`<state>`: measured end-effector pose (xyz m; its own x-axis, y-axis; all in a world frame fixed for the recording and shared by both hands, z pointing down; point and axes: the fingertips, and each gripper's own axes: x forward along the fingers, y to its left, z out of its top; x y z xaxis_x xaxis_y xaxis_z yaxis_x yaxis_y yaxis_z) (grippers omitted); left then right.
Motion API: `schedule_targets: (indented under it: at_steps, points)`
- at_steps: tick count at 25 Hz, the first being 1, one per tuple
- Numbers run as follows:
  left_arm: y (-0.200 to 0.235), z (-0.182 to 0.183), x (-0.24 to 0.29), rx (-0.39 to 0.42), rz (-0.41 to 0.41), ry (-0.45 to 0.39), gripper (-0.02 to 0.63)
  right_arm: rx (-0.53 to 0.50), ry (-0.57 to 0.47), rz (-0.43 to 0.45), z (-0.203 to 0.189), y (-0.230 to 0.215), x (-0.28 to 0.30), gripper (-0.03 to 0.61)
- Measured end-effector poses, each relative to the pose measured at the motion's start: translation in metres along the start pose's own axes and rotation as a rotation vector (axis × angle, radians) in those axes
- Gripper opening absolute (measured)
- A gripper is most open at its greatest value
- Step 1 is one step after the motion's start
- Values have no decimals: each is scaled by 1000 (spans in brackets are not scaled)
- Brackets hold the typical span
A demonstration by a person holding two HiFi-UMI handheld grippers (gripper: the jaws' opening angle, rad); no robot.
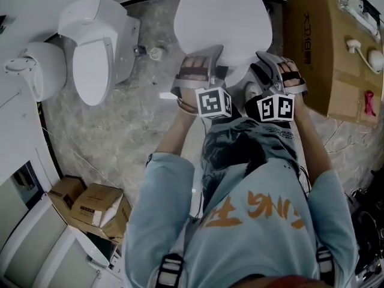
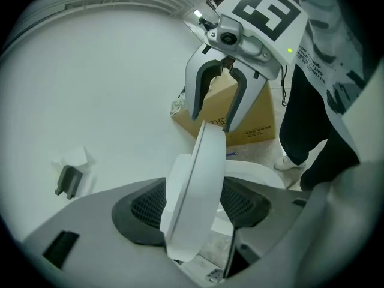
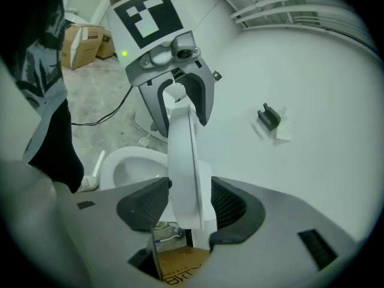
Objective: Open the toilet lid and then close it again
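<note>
So, the main toilet's lid (image 1: 222, 23), plain glossy white and oval, is seen lifted partway off the bowl (image 3: 129, 167), front edge up. The bowl's inside shows white, and whether there's water can't be told. A second toilet (image 1: 96, 53) is parked to the left with its lid down. On the right, a big cardboard box (image 1: 312, 47) is kept closed, with white fittings (image 1: 360, 50) and something red (image 1: 369, 101) laid on top. Smaller cardboard boxes (image 1: 96, 206) are stacked bottom left. The lid's front edge is clamped by the left gripper (image 2: 192, 204) and the right gripper (image 3: 187, 206), side by side.
</note>
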<state>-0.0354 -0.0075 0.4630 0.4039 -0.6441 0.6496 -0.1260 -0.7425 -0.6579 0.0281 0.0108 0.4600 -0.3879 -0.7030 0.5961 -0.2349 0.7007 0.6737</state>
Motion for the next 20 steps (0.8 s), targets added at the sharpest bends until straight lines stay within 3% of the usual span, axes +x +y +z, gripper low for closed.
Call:
schedule_targets:
  at_steps: [6, 20]
  points:
    - [47, 14, -1, 10, 39, -15, 302, 72, -32, -54, 5, -48, -4, 245]
    - [165, 49, 15, -22, 159, -32, 295, 75, -145, -123, 17, -165, 9, 245]
